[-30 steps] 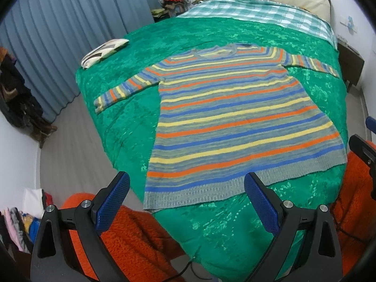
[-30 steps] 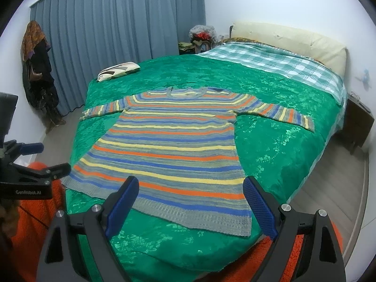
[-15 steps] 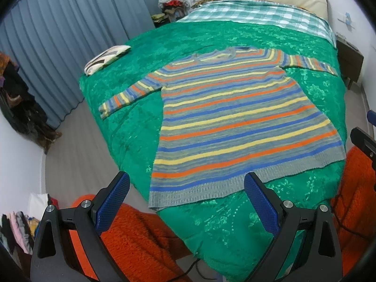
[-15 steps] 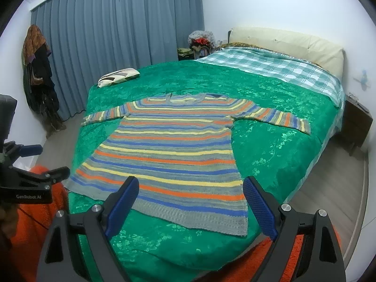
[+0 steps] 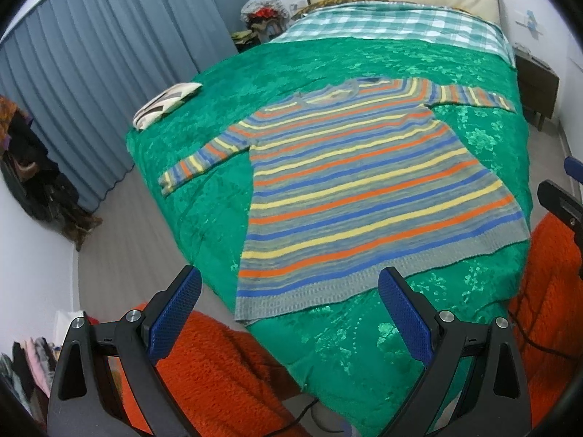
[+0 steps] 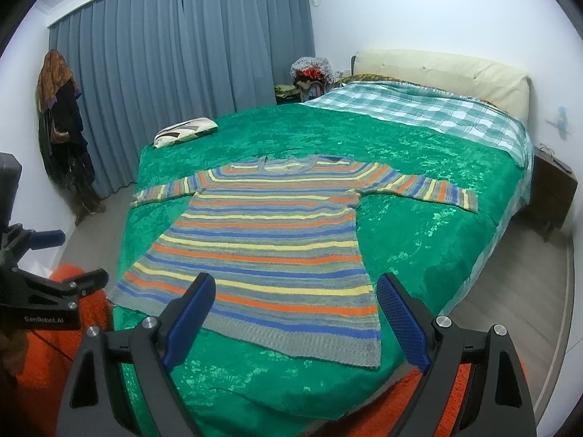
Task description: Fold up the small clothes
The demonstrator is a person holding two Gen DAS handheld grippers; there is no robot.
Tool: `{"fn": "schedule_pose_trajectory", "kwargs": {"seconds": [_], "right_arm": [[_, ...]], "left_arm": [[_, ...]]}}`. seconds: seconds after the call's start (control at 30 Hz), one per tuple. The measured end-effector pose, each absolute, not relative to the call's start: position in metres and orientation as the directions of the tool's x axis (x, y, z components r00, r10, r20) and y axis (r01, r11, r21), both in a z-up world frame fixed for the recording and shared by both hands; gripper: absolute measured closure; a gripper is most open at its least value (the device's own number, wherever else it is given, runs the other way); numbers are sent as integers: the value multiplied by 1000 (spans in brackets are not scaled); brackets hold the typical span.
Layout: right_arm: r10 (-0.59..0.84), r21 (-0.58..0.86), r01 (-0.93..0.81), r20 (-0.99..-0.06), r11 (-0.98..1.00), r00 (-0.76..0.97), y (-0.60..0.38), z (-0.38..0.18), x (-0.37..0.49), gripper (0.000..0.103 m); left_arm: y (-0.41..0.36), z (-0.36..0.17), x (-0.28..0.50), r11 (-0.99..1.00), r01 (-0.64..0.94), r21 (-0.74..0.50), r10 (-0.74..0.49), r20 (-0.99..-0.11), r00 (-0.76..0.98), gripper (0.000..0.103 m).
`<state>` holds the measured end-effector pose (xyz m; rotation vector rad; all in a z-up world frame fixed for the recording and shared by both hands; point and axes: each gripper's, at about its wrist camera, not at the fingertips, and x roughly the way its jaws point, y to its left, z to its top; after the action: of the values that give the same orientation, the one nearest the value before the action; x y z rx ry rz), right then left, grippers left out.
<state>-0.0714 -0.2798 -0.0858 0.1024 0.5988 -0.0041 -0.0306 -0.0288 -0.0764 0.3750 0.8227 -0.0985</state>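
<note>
Left gripper [image 5: 288,313]: jaws spread wide, blue pads bare, nothing between them; held above the foot edge of the bed, over the sweater's hem corner on the curtain side.

Right gripper [image 6: 296,309]: jaws likewise spread wide and empty; held above the foot edge, over the hem's middle, clear of the cloth.

Striped sweater [image 5: 364,189]: knitted, bands of grey, blue, orange and yellow; lying flat and unfolded, front up, on the green bedspread [image 5: 364,338]. Hem parallel to and near the foot edge; neckline toward the head of the bed. Both sleeves stretched outward, one reaching toward the curtain-side edge, the other toward the opposite edge beside the nightstand.

Folded pale item [image 5: 165,103]: cream with dark markings, near the curtain-side edge of the bed, well apart from the sweater.

Checked blanket [image 6: 419,109]: teal and white, covering the head end.

Cream headboard [image 6: 444,80]: against the far wall.

Blue-grey curtain [image 6: 182,73]: full height, along the side wall.

Orange fleece [image 5: 207,371]: beneath the grippers, at the foot of the bed.
</note>
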Motion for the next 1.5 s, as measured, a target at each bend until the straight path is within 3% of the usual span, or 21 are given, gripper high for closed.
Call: {"fn": "schedule_pose_trajectory", "kwargs": {"seconds": [0.73, 1.07, 1.3, 1.5], "right_arm": [[39, 108, 23, -535, 994, 844, -282, -81, -83, 13], [46, 136, 42, -588, 990, 807, -291, -83, -69, 14], [87, 309, 125, -591, 943, 802, -378, -44, -7, 13], [-33, 376, 356, -647, 855, 762, -536, -48, 72, 14]], "left_arm": [[-32, -64, -44, 925, 228, 304, 60, -711, 701, 5], [-22, -77, -8, 945, 256, 205, -15, -753, 658, 4], [-14, -85, 40, 950, 277, 147, -89, -721, 687, 4], [-5, -124, 52, 964, 241, 115, -88, -714, 694, 4]]}}
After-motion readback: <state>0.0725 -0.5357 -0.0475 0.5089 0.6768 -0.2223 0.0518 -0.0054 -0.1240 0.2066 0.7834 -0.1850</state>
